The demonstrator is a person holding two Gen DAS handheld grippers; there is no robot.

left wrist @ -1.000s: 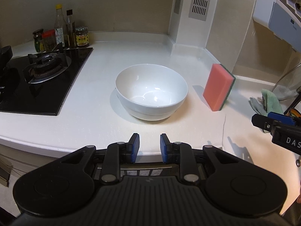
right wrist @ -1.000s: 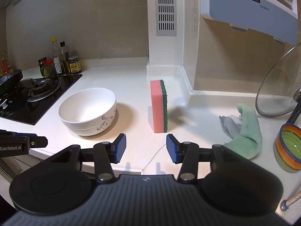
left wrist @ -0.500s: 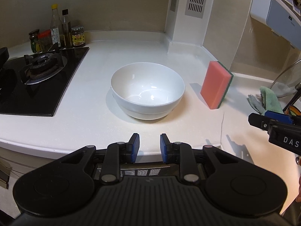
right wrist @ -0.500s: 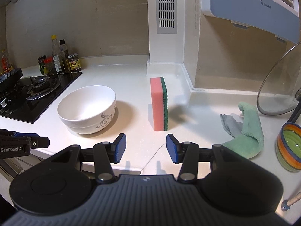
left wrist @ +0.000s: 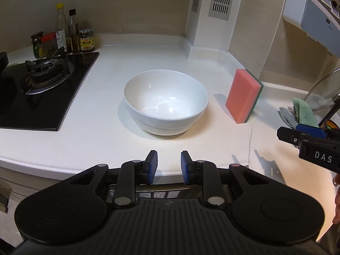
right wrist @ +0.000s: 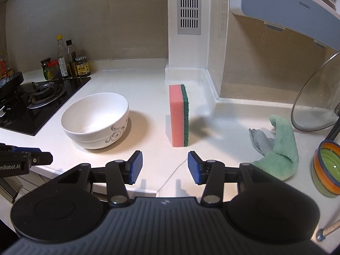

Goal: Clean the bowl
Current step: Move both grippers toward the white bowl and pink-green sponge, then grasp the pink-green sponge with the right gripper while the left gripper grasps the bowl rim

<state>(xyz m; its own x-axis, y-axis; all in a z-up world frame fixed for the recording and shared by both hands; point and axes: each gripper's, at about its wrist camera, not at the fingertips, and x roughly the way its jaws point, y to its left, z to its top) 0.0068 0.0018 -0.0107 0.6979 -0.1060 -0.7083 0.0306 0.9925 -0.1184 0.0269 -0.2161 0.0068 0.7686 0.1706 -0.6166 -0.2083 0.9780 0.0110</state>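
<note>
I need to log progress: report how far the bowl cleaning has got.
Nothing looks done yet. The white bowl sits untouched on the counter, and the pink-and-green sponge stands on edge beside it, apart. Nothing is in hand: left gripper and right gripper are both open and empty. Left: grasp sponge, steady bowl, scrub.

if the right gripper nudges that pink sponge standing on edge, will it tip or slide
Probably tips: the sponge stands upright on a narrow edge on the counter, apart from the bowl. It looks like soft foam, so likely light and squashy under the open right gripper. The green scouring face may grip better than the pink side.
</note>
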